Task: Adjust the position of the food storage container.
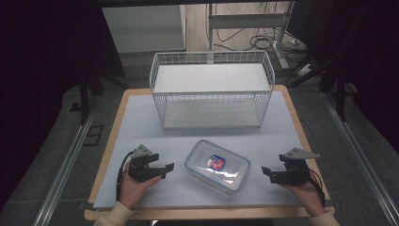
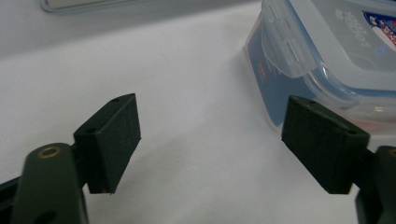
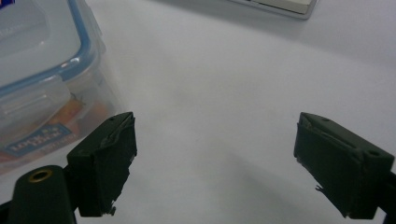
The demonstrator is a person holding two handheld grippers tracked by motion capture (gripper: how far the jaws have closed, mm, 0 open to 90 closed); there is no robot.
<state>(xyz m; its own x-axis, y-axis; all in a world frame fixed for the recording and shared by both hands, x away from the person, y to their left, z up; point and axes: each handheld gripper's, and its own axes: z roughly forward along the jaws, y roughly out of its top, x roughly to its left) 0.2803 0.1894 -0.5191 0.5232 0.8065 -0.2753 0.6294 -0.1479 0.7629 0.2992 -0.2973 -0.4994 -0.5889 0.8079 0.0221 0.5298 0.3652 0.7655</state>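
Item: one clear plastic food container (image 1: 217,166) with a blue-sealed clip-lock lid, lying on the counter (image 1: 141,127) between our two grippers, lid on and its clips down as far as we can see.

Position relative to the fingers: the container lies ahead and inward of both pairs. In the left gripper view its near corner stands just beyond our right-hand finger (image 2: 322,140), apart from it; in the right gripper view its corner sits just beyond our left-hand finger (image 3: 105,161), also apart.

Long axis: it runs aslant across the counter, from the far end near our left gripper (image 1: 164,168) to the near end toward our right gripper (image 1: 264,173). Each short end faces one gripper.

Nearer hand: we judge the two about equally close, the left slightly nearer.

State of fingers: both pairs spread, with only bare counter between them; nothing pinched.

Count:
- food containers: one
- white wire baskets (image 1: 211,89): one, well beyond the container, standing open-topped
- grippers: two
- stickers on the lid (image 1: 216,163): one, red and blue

Judgement: a two-handed lift by the short ends looks the likely approach.
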